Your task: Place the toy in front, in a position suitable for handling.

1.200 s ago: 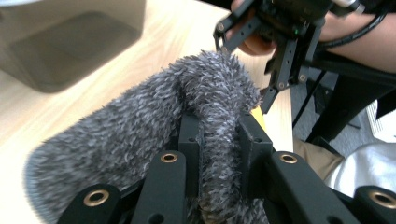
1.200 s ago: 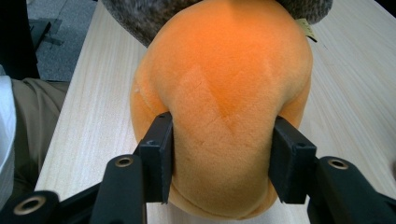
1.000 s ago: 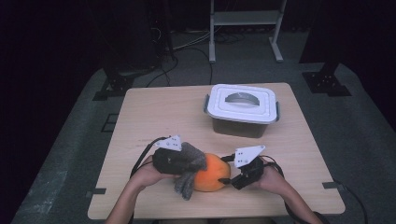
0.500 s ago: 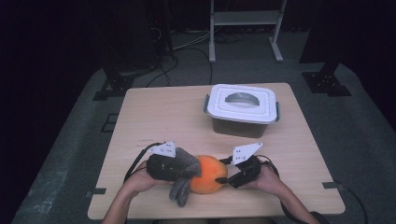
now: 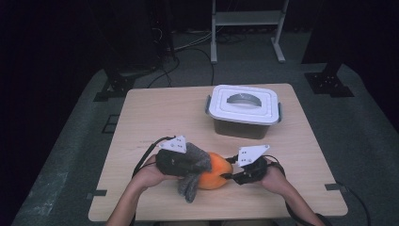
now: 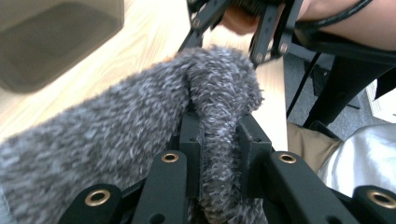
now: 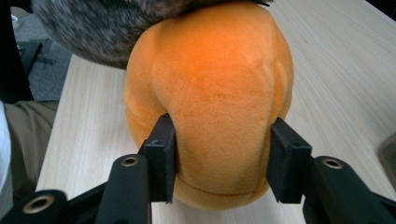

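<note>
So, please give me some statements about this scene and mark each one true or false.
1. The left hand-held gripper is shut on a fold of the grey fuzzy sock. True.
2. The right hand-held gripper grips the grey sock. False: its jaws, which have just been closing, press the sides of the orange plush ball.
3. The plastic storage box stands open. False: its white lid is on.
4. The box stands farther from the person than the ball. True.
5. The grey sock covers the whole ball. False: most of the orange plush is bare.
</note>
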The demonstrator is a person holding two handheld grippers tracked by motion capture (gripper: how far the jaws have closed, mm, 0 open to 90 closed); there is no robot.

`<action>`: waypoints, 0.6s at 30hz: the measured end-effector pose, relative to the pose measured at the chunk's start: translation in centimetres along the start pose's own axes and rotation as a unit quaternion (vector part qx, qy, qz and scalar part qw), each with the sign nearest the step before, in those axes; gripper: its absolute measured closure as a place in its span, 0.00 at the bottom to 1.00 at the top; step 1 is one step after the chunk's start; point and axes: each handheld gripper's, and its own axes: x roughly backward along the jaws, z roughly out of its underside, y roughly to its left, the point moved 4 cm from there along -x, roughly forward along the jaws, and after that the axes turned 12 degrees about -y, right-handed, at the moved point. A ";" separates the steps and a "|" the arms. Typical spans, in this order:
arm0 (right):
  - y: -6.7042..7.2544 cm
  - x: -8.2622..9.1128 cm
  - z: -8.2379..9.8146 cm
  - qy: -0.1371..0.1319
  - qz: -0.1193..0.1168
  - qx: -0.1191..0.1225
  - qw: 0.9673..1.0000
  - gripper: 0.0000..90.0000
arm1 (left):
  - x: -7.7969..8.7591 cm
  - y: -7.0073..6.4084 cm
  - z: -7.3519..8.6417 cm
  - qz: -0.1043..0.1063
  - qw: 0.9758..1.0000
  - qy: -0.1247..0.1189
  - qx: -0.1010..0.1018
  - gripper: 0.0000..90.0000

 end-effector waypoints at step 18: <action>0.2 0.2 -0.7 0.001 0.012 0.001 1.000 0.56 | -0.4 -1.1 -1.8 0.016 1.000 -0.011 -0.016 0.83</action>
